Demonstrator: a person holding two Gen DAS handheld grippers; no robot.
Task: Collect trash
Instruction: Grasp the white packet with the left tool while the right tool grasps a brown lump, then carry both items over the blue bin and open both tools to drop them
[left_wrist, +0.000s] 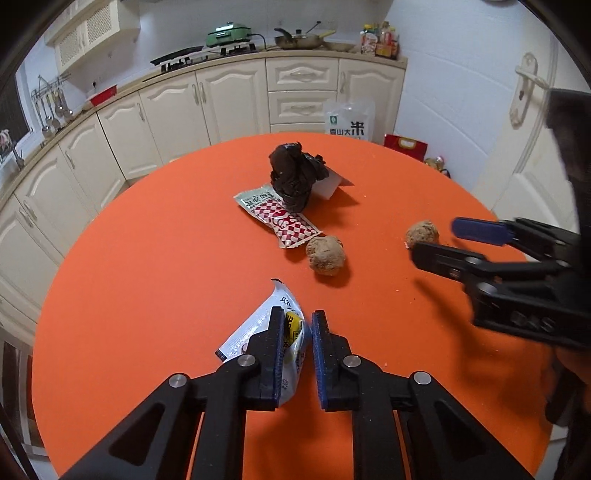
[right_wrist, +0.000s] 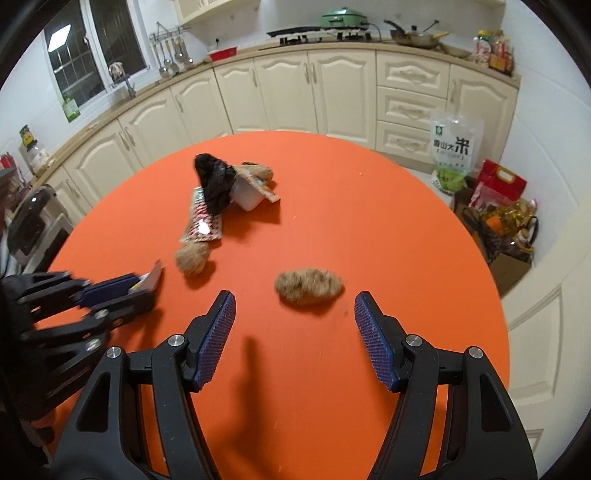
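White snack wrapper (left_wrist: 258, 332) lies flat at the near edge of the orange table (left_wrist: 147, 258), caught between the narrowed jaws of the left gripper (left_wrist: 298, 332); judged clenched on it for lifting; right gripper (right_wrist: 294, 306) stands released, jaws wide, just short of a brown paper wad (right_wrist: 308, 286), evidently lined up to take it; a second wad (right_wrist: 192, 260), checked wrapper (left_wrist: 280, 218) and black bag (left_wrist: 295, 173) draped over a white tub (right_wrist: 248, 197) wait farther off; tub's contents cannot be told.

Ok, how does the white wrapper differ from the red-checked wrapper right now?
The white wrapper is plain with yellow print; the red-checked wrapper is checked red and white. The white wrapper sits pinched in the left gripper; the red-checked wrapper lies free, partly under the black bag. Both are flat packets on the orange table.
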